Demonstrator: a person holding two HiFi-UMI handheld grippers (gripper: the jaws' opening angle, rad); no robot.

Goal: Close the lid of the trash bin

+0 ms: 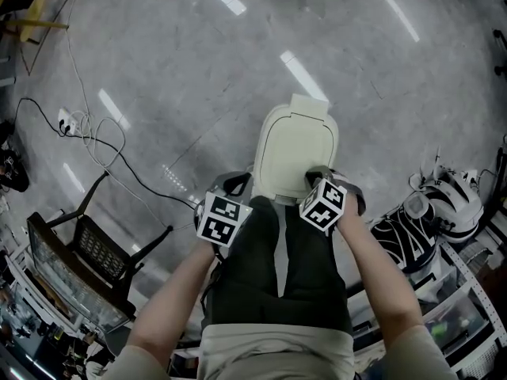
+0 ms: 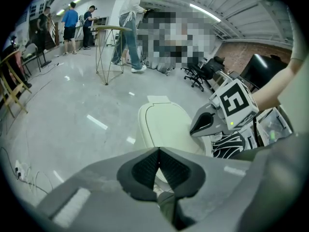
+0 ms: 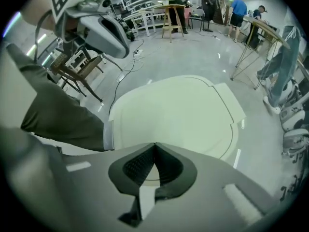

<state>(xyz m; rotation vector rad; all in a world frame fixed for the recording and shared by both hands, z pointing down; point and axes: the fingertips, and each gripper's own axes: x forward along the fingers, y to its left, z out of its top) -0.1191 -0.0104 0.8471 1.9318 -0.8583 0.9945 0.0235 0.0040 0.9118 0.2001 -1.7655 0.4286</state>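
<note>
A cream trash bin [image 1: 295,150] stands on the floor in front of the person, its lid [image 3: 188,115] lying flat down on top. My right gripper [image 1: 317,177] is shut with its tips at the lid's near edge; nothing is between its jaws. In the right gripper view the tips [image 3: 154,146] meet just over the lid's near rim. My left gripper [image 1: 231,185] is shut and empty, held beside the bin's near left corner, apart from it. The left gripper view shows the bin [image 2: 164,127] ahead and the right gripper [image 2: 205,123] at its right side.
A black wire chair [image 1: 87,248] stands at the lower left, and cables with a power strip [image 1: 70,121] lie on the floor to the left. Sneakers [image 1: 444,200] and shelving [image 1: 467,299] crowd the right side. People stand at tables far off [image 2: 128,28].
</note>
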